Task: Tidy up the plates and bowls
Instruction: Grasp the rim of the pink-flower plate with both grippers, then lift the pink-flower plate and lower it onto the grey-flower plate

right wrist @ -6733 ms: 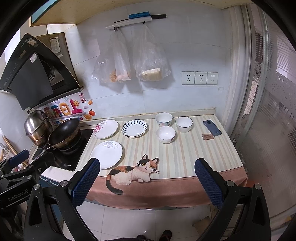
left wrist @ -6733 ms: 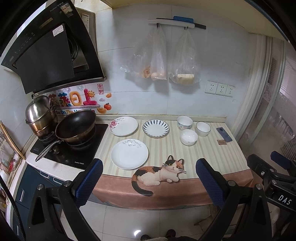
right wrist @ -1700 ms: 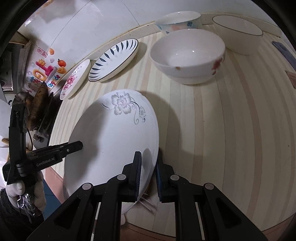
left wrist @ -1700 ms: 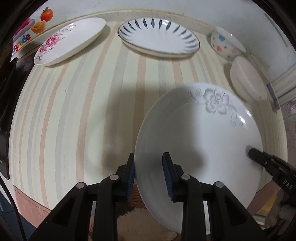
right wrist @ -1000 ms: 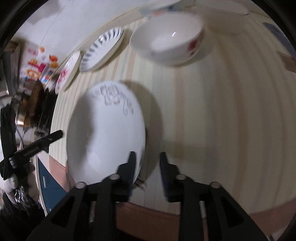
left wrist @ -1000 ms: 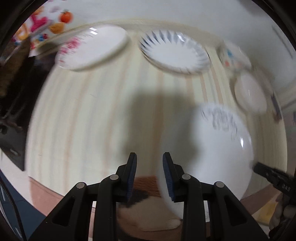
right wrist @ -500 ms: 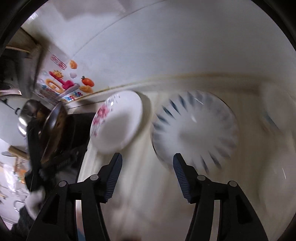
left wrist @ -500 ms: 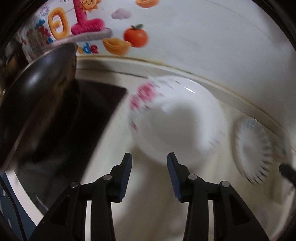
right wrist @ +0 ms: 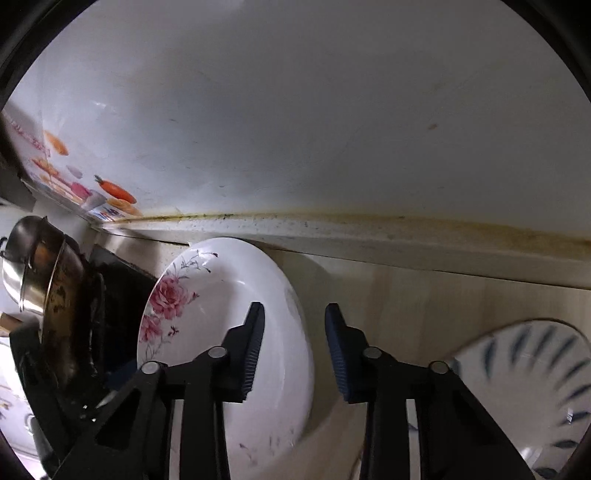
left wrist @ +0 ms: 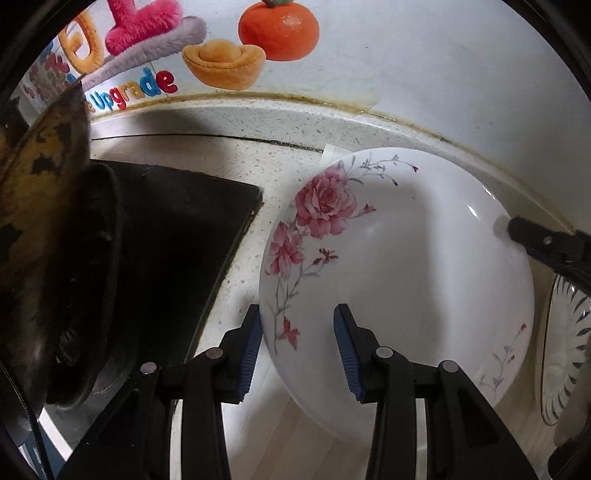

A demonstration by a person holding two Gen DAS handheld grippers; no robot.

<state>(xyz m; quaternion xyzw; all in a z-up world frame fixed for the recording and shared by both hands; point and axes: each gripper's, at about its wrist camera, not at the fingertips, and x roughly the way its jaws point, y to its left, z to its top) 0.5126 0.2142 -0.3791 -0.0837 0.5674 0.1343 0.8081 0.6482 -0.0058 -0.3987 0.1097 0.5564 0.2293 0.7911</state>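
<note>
A white plate with pink roses (left wrist: 399, 266) lies on the counter near the back wall, beside the stove. My left gripper (left wrist: 298, 349) is open, its fingers straddling the plate's near-left rim. My right gripper (right wrist: 294, 347) is open, its fingers either side of the plate's (right wrist: 207, 317) right rim; one of its fingers (left wrist: 546, 243) shows at the plate's far right edge in the left wrist view. A blue-striped plate (right wrist: 532, 391) lies to the right, also seen in the left wrist view (left wrist: 565, 354).
A black cooktop (left wrist: 173, 251) with a dark wok (left wrist: 48, 236) lies left of the plate. A steel pot (right wrist: 26, 258) stands behind the wok. The white tiled wall (right wrist: 295, 110) with fruit stickers (left wrist: 277, 26) rises just behind the counter's raised back edge (left wrist: 332, 125).
Both grippers let go of the grey-flower plate, opened, and moved to the back left. They now straddle the rose plate's rims, closer than half a second ago.
</note>
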